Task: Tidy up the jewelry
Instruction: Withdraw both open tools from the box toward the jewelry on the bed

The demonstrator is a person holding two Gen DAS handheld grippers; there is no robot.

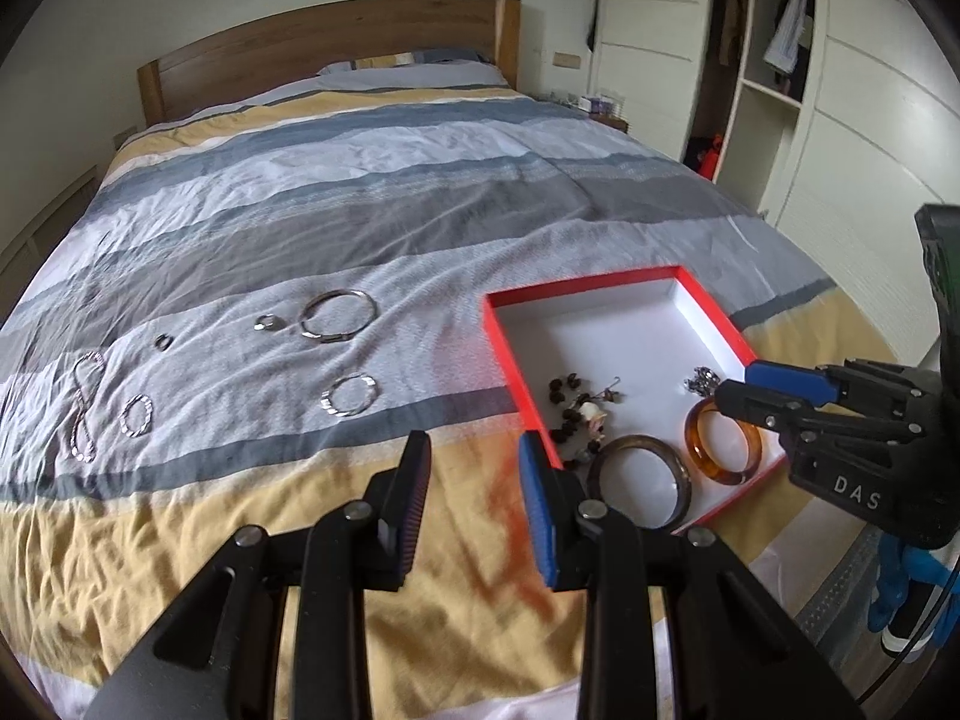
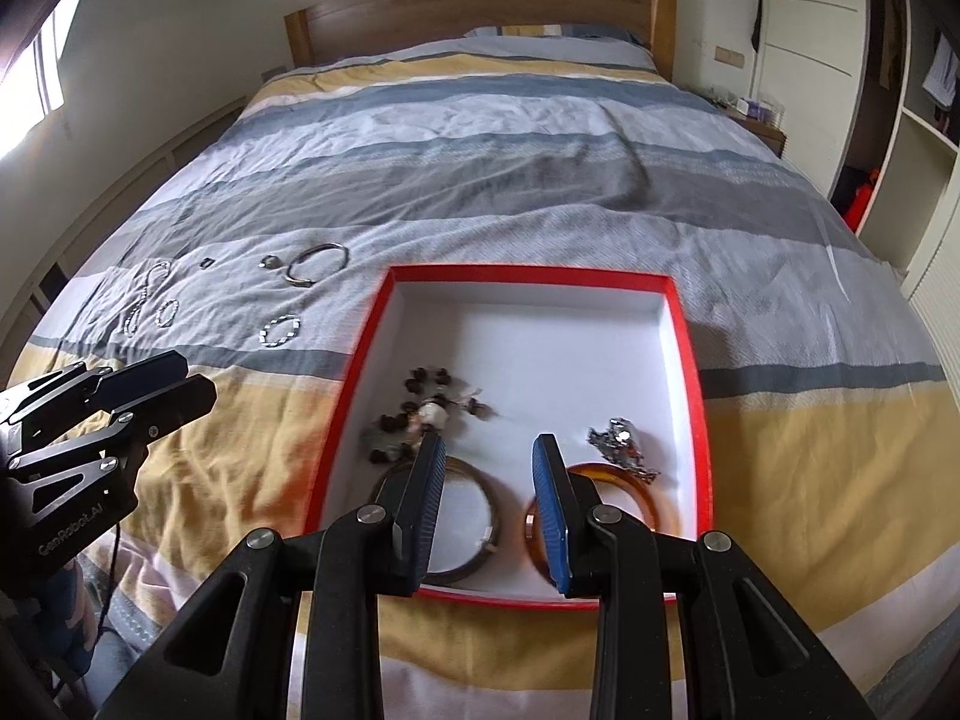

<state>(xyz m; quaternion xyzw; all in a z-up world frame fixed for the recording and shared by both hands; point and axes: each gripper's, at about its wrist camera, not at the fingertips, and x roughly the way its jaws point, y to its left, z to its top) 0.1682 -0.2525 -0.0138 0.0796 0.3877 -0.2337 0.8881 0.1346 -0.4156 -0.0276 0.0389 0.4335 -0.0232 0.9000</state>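
A red box (image 1: 498, 336) (image 2: 684, 324) with a white inside lies on the striped bedspread. In it are a dark bead bracelet (image 1: 570, 414) (image 2: 420, 408), a brown bangle (image 1: 681, 468) (image 2: 489, 504), an amber bangle (image 1: 699, 456) (image 2: 651, 498) and a silver chain heap (image 1: 702, 381) (image 2: 618, 441). On the bed to the left lie a large silver bangle (image 1: 337, 318) (image 2: 316, 264), a beaded silver bracelet (image 1: 351, 395) (image 2: 280, 330), two small rings (image 1: 266, 321), a small chain loop (image 1: 136, 415) and a long chain (image 1: 84, 405). My left gripper (image 1: 474, 492) (image 2: 180, 378) is open and empty left of the box. My right gripper (image 2: 489, 504) (image 1: 735, 384) is open and empty above the bangles.
A wooden headboard (image 1: 336, 42) and pillow stand at the far end. A white wardrobe with open shelves (image 1: 774, 72) is on the right, with a nightstand (image 2: 756, 120) beside the bed. A window (image 2: 36, 84) is on the left wall.
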